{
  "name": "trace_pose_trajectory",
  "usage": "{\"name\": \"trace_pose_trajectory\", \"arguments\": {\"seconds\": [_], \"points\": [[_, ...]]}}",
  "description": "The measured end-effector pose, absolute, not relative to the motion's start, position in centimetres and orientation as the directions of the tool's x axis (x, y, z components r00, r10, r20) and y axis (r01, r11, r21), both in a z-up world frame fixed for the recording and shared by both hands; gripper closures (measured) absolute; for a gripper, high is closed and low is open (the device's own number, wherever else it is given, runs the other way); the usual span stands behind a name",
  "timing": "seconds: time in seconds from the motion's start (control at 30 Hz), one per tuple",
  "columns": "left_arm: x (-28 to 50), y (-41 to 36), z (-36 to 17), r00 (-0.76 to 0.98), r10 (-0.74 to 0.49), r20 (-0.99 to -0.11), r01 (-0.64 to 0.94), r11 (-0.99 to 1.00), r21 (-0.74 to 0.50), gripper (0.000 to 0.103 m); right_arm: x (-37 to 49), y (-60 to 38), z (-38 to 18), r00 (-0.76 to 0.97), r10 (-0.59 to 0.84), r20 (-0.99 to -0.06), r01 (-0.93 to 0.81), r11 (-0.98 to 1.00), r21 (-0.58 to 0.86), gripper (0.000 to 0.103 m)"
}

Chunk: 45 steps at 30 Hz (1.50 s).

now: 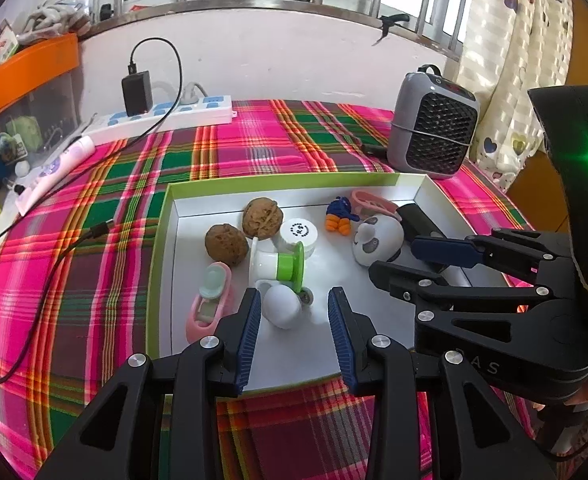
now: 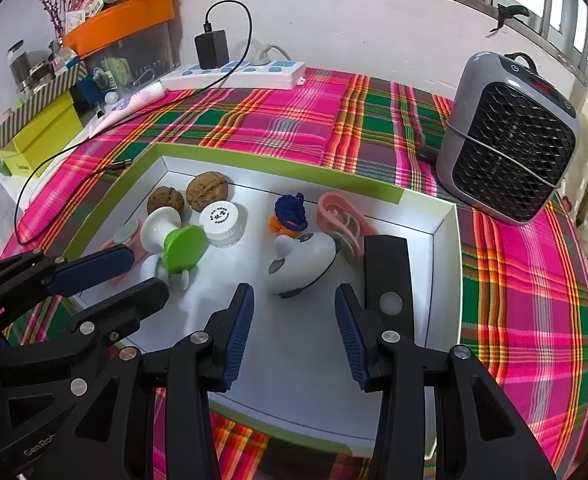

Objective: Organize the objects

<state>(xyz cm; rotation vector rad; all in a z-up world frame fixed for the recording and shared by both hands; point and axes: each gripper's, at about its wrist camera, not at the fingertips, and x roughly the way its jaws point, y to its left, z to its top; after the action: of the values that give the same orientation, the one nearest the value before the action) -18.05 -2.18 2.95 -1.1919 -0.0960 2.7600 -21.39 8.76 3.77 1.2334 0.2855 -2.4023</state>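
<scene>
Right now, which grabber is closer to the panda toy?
Right. The right gripper hangs open just in front of the panda toy, lined up with it. The left gripper is open further left, around the white egg-shaped thing.

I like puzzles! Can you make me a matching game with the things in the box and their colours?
Things:
1. walnuts
2. knitted toy
3. panda gadget
4. flat bar with a round button

Colours:
A. black
B. brown
C. blue and orange
D. white with grey patches

Pairs: 1-B, 2-C, 3-D, 4-A
</scene>
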Motion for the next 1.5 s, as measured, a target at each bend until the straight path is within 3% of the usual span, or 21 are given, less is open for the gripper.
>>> {"name": "trace_pose_trajectory", "arguments": {"seconds": [1.2, 1.5], "points": [[-12.3, -1.6, 5.1, -0.739, 0.046, -0.672, -0.023, -0.999, -0.044, 0.066, -14.9, 11.0, 6.3, -0.620, -0.312, -0.720, 0.392, -0.918, 0.060, 0.059], [-10.5, -1.5, 4.1, -0.718, 0.014, -0.696, 0.001, -1.000, -0.021, 0.064, -12.9, 11.9, 5.2, -0.610, -0.304, -0.732, 0.370, -0.926, 0.076, 0.059]]}}
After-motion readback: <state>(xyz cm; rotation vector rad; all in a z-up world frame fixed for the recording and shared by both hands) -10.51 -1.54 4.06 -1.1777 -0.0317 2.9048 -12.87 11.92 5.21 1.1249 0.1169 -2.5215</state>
